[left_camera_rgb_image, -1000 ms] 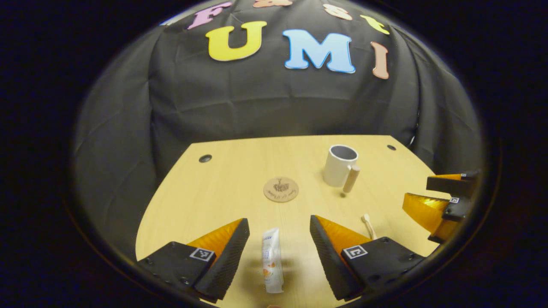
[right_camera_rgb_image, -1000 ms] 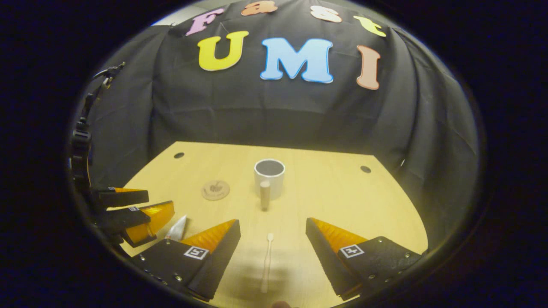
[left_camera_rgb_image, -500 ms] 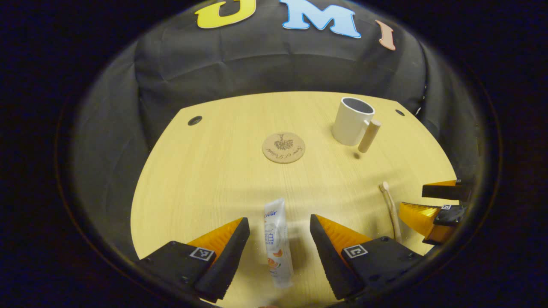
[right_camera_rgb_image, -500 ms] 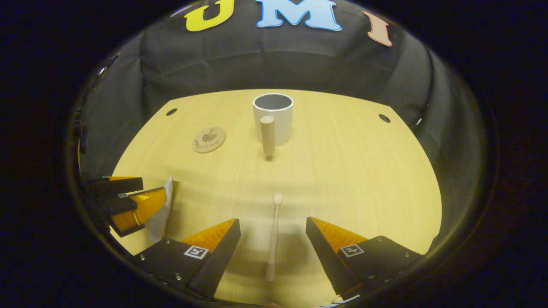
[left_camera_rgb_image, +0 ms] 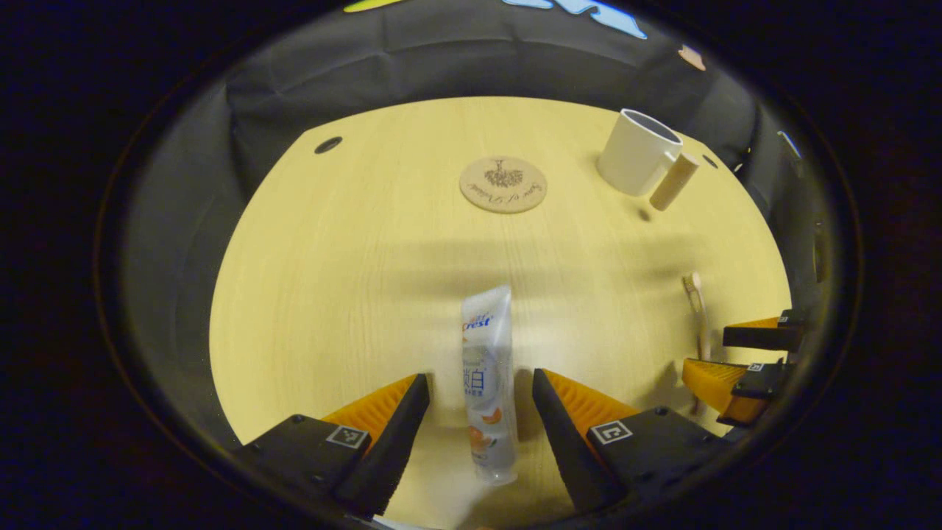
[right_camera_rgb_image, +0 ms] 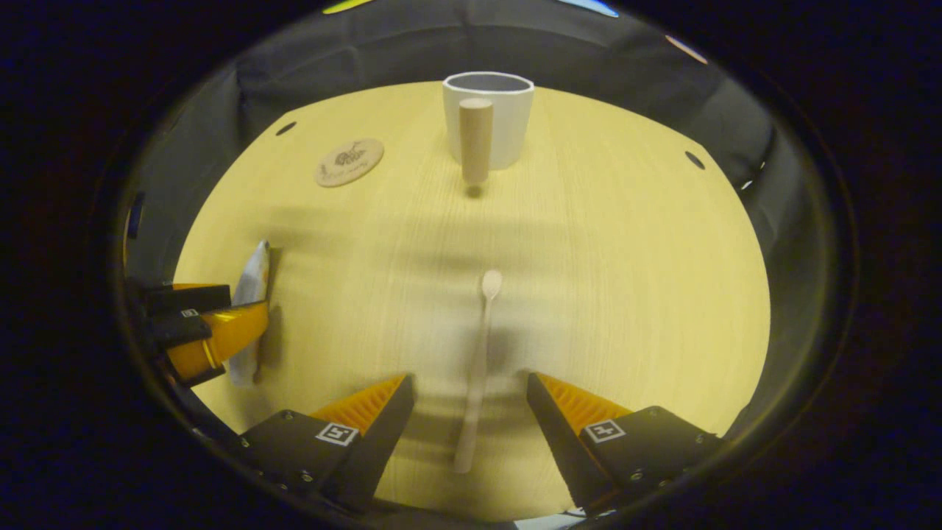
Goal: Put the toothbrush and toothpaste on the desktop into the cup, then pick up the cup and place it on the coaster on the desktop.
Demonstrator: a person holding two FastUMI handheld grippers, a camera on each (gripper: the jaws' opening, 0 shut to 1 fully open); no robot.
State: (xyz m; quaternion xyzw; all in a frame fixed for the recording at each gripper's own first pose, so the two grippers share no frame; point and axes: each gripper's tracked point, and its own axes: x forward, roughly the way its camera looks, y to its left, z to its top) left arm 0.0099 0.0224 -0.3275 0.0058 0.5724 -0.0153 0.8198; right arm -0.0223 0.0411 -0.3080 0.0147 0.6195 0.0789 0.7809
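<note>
A white toothpaste tube [left_camera_rgb_image: 486, 383] lies flat on the wooden desktop [left_camera_rgb_image: 346, 265], lengthwise between the fingers of my open left gripper [left_camera_rgb_image: 480, 412], which straddle it without touching. In the right gripper view a pale wooden toothbrush [right_camera_rgb_image: 477, 368] lies head away, its handle between the spread fingers of my open right gripper [right_camera_rgb_image: 467, 416]. The white cup [right_camera_rgb_image: 489, 118] with a wooden peg handle stands far ahead of it. The round cork coaster [left_camera_rgb_image: 504, 184] lies left of the cup [left_camera_rgb_image: 636, 151]. The toothbrush [left_camera_rgb_image: 698, 309] and right gripper [left_camera_rgb_image: 736, 357] appear at the right of the left gripper view.
Small round cable holes [right_camera_rgb_image: 694, 159] sit near the desktop's far corners. Black cloth walls close the booth behind and beside the desk. The left gripper [right_camera_rgb_image: 202, 331] and toothpaste [right_camera_rgb_image: 249, 309] show at the left edge of the right gripper view.
Both grippers have come down and forward toward the desktop. The toothpaste and the toothbrush now reach farther in between the respective fingers. Nothing has been gripped.
</note>
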